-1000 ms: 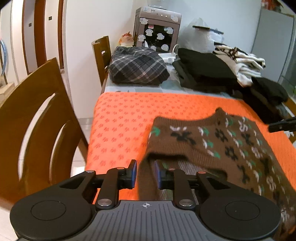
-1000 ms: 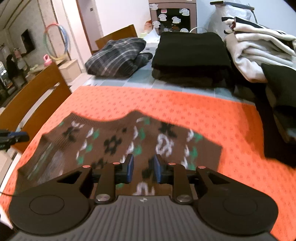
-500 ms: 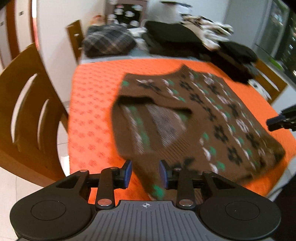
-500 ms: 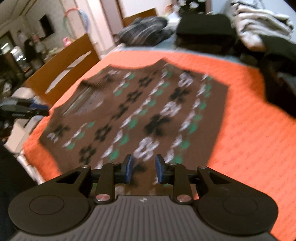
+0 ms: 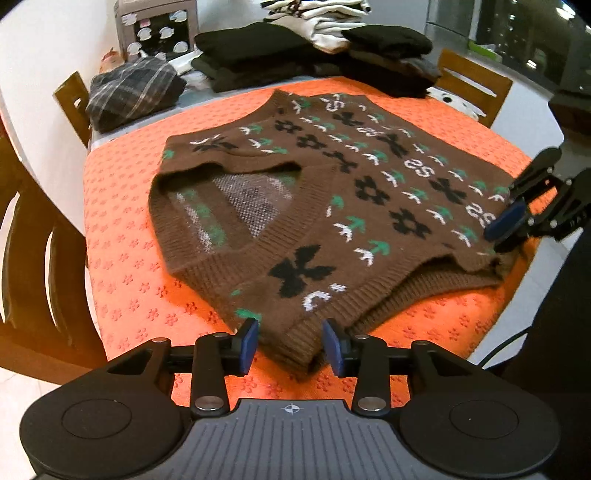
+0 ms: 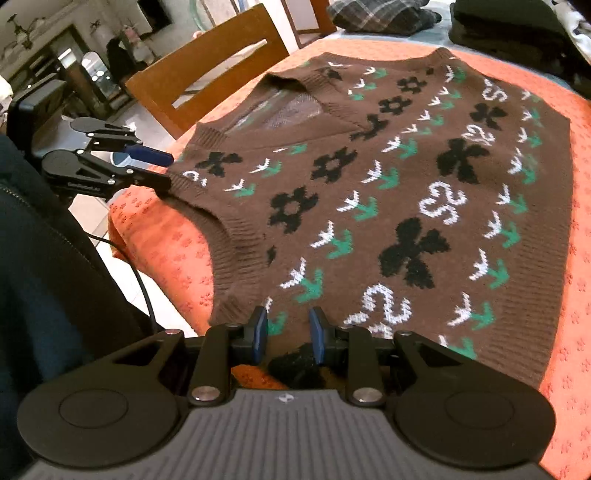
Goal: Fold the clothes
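Note:
A brown knitted vest (image 5: 369, 192) with black flowers and green and white marks lies spread flat on the orange tablecloth (image 5: 122, 221). Its neck opening faces left in the left wrist view. My left gripper (image 5: 290, 347) is open, and the near shoulder strap lies loose between its fingers. The right wrist view shows that left gripper (image 6: 157, 168) beside the shoulder. My right gripper (image 6: 289, 334) is narrowly shut on the vest (image 6: 406, 184) at the near side edge, just below the armhole. From the left wrist view, the right gripper (image 5: 502, 234) sits at that slightly lifted corner.
Folded clothes are stacked at the table's far end: a plaid bundle (image 5: 133, 92), a black pile (image 5: 258, 55) and white garments (image 5: 325, 22). Wooden chairs (image 5: 33, 240) (image 6: 207, 74) stand along the left side. A person's dark sleeve (image 6: 44, 277) and a cable (image 6: 144, 288) are at the near edge.
The vest has come down and now lies spread flat. My left gripper has let go of the shoulder strap and opened. Both grippers have drawn back to the near edge.

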Demonstrator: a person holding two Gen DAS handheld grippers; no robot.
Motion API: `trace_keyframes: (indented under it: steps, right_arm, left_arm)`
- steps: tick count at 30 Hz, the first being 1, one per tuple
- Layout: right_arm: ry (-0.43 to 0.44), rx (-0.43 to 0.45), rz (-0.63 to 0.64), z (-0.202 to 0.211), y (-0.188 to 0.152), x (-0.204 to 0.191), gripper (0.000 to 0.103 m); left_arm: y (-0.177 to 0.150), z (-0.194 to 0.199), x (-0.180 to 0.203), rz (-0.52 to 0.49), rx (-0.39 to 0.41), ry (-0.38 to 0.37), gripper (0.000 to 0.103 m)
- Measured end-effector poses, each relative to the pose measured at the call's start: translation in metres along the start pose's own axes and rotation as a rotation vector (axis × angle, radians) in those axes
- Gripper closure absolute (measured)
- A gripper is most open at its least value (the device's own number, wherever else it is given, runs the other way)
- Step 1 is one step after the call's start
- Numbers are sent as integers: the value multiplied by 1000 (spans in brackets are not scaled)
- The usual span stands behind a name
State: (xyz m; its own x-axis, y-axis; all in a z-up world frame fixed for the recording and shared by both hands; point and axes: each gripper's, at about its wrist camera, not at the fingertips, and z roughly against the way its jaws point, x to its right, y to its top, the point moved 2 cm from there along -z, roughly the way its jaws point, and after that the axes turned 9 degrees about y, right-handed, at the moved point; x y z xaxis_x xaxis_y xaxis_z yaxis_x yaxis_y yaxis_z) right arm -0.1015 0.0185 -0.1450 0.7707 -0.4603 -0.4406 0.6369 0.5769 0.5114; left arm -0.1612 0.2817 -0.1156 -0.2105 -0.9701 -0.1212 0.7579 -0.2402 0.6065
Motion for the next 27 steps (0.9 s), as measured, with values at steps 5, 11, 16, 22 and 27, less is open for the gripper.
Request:
trace_keyframes:
  steps: [5,11,16,22,27]
  right_arm:
    - [-70,34,37,29,-10,-8,71]
    - [-115,19,146,40,-23,-25,56]
    - [-161,-31,248,21,-23,-31,54]
    - [-214,-81,368,3,-20,-38,87]
    - [-273,-20,417,21,2,-41,91]
  left_arm:
    - [-3,2,5,-52,8,-10,56]
    - [-11,-2,12,-84,-6,-1,55]
    - [-14,-8,11,-67,-27,50,55]
    - [-11,-6,1,22,-29,36,55]
    - [-4,3,-6,50,28,53,49]
